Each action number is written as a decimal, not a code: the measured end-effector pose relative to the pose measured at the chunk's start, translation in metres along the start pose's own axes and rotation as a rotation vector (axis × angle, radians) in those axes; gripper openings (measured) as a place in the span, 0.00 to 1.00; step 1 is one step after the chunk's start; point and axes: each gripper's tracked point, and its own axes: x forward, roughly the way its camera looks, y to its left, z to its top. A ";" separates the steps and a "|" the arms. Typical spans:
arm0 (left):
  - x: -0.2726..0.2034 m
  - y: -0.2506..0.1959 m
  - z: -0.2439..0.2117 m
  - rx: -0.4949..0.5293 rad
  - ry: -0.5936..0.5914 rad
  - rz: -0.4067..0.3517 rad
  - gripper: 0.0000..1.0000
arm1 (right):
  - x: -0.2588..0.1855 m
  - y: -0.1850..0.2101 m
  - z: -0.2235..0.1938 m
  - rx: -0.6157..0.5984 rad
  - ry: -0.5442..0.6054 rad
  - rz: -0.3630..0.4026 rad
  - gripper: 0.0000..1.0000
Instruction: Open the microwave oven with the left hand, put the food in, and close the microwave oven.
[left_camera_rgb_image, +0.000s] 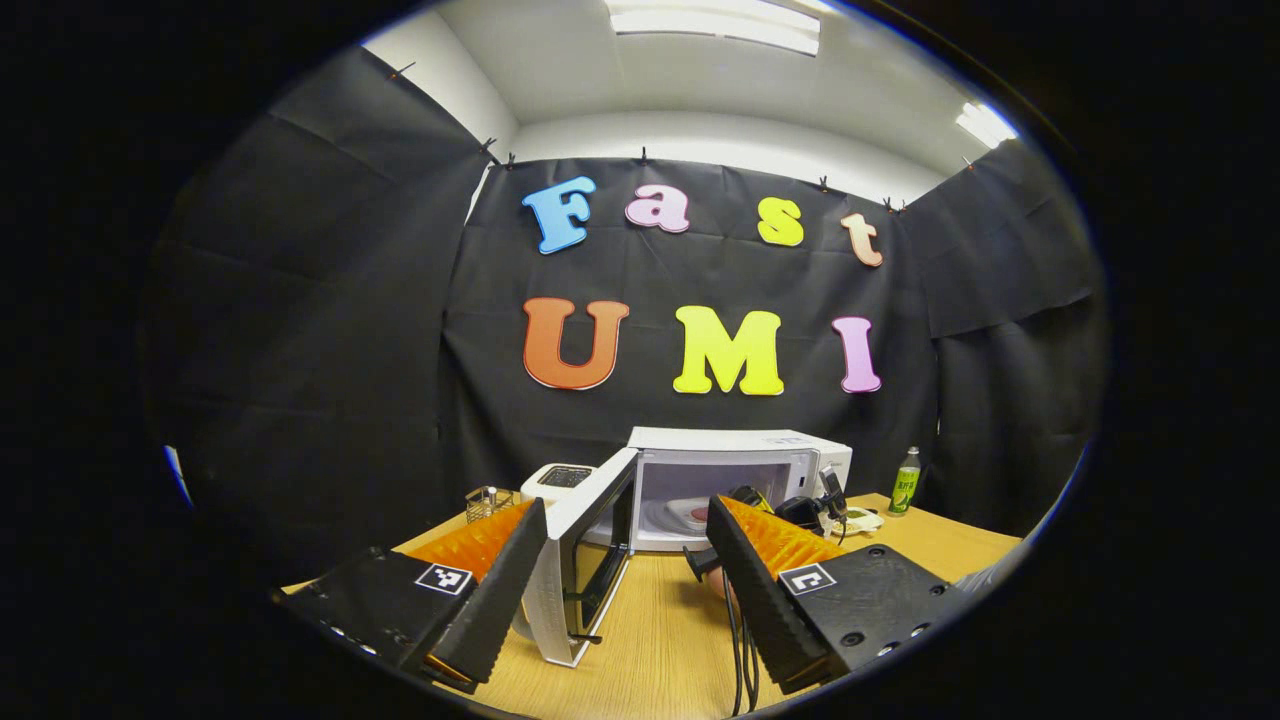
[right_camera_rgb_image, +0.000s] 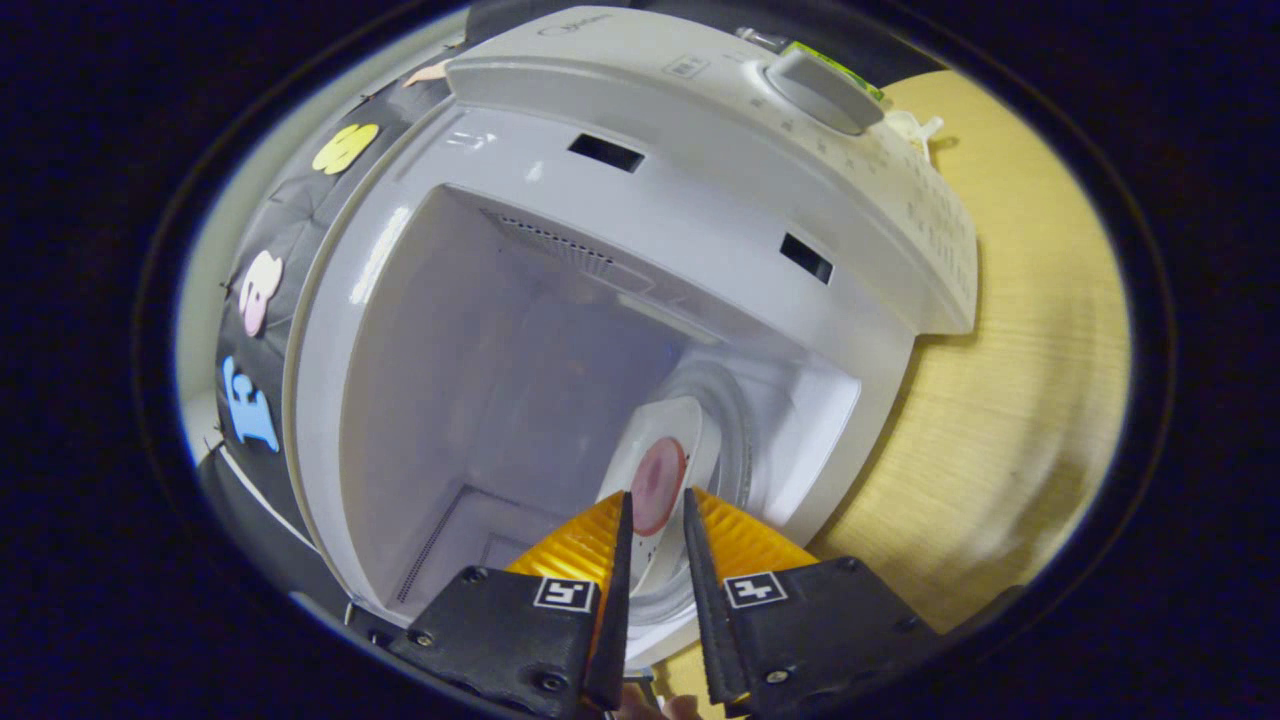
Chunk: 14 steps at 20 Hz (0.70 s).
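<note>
On the table (left_camera_rgb_image: 660, 640): one open microwave (left_camera_rgb_image: 740, 485), one plate (right_camera_rgb_image: 655, 480); left tongs (left_camera_rgb_image: 625, 545) spread, right tongs (right_camera_rgb_image: 655, 525) narrowly apart.

Left gripper (left_camera_rgb_image: 625, 555) at 6 o'clock, fingers spread wide, nothing between them. Microwave (left_camera_rgb_image: 740, 470) at centre on table (left_camera_rgb_image: 660, 640), door (left_camera_rgb_image: 590, 555) swung open toward 7 o'clock. Plate (left_camera_rgb_image: 690, 515) with pink food sits inside cavity. Right gripper (left_camera_rgb_image: 800, 510) at microwave's front, 4 o'clock side. Toaster (left_camera_rgb_image: 558, 480) left of microwave; bottle (left_camera_rgb_image: 905, 482) at 3 o'clock.
</note>
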 end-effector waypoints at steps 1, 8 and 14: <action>-0.001 0.000 -0.001 0.000 0.004 -0.002 0.95 | -0.003 0.000 0.000 -0.013 0.006 0.015 0.41; -0.004 0.007 -0.004 -0.003 0.013 0.012 0.95 | -0.032 -0.002 -0.001 -0.293 0.061 0.055 0.92; -0.011 0.048 -0.005 0.042 -0.001 0.086 0.95 | -0.090 0.018 -0.011 -0.488 0.162 0.168 0.92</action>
